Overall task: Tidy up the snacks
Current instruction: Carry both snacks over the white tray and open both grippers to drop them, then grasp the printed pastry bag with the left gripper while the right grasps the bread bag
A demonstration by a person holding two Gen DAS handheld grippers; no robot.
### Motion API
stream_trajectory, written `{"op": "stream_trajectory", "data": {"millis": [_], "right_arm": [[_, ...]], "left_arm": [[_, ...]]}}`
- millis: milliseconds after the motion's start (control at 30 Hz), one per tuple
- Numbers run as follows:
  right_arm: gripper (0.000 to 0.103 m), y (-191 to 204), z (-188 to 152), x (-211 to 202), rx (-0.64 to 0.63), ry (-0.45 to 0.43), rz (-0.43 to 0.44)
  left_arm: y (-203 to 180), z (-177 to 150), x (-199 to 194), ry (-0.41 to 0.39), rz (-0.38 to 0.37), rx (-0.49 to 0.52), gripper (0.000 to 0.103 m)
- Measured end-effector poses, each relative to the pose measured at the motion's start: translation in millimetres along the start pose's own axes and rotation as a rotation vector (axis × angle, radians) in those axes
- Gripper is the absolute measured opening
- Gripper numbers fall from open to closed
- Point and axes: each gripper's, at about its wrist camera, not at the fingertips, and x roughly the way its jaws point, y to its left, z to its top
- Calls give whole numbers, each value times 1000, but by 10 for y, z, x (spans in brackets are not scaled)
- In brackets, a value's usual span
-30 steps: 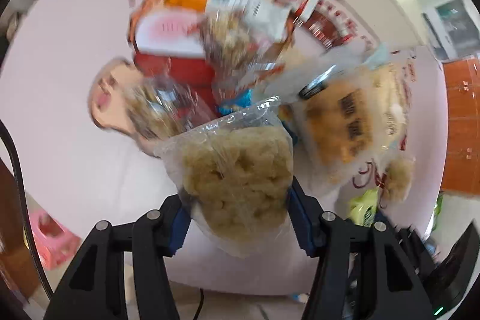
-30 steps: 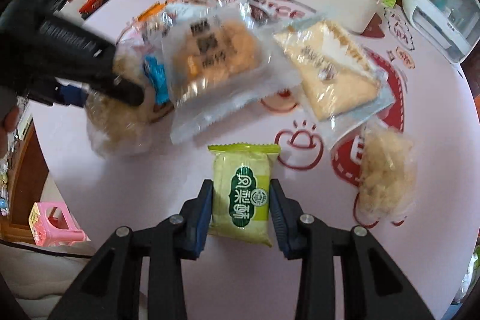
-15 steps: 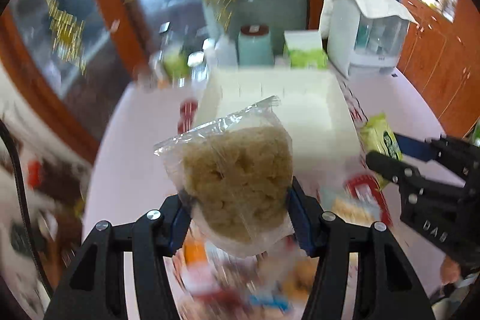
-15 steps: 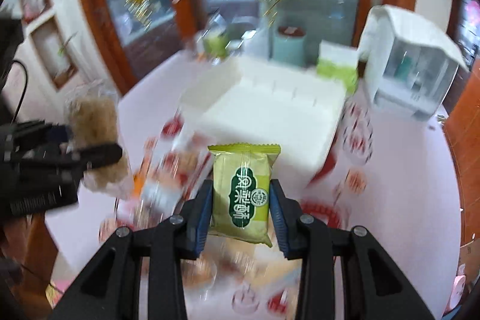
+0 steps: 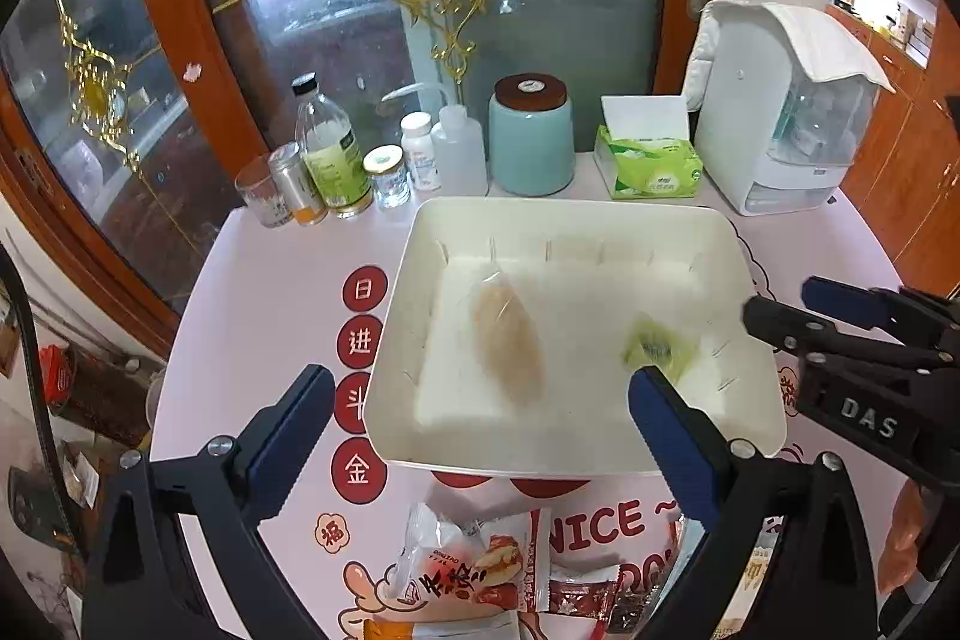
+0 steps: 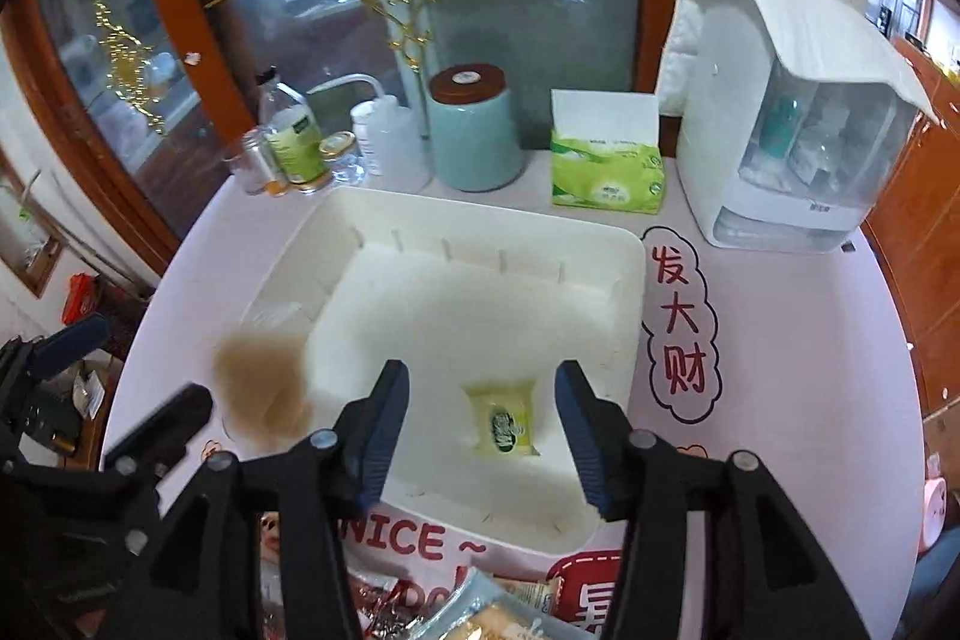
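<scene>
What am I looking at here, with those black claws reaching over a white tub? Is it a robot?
No robot: a person holds a hand-held claw in each hand, and each claw carries a wide-angle camera that looks out along its two fingers. One picture comes from the left gripper, the other from the right gripper; each also catches the other claw at its edge.

Both look down on a pink table with a white bin on it. Both sets of jaws have just been opening and now hold nothing. A clear bag of pale puffed snack and a small green packet look blurred, as if just dropped into the bin.

More wrapped snacks lie on the near side of the table. Behind the bin stand bottles, a teal jar and a tissue pack.
</scene>
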Motion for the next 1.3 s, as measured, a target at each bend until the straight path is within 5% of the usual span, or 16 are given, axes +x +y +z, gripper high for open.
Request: {"op": "stream_trajectory", "data": {"millis": [267, 400, 567, 900, 1100, 1300], "right_arm": [[54, -77, -160, -103, 17, 10, 22], [65, -114, -254, -221, 27, 2, 42], [69, -109, -412, -416, 3, -15, 62], [69, -114, -907, -876, -123, -44, 65], [69, -153, -1272, -1112, -220, -84, 99], [73, -255, -1583, -1030, -247, -29, 162]], "left_arm": [[46, -116, -206, -84, -43, -4, 95], [46, -175, -407, -105, -121, -39, 95], [15, -303, -681, -149, -131, -72, 95], [-206, -772, -1116, -100, -71, -27, 95], [-241, -1196, -1263, -53, -98, -34, 95], [-263, -1660, -1286, 11, -162, -84, 95]]}}
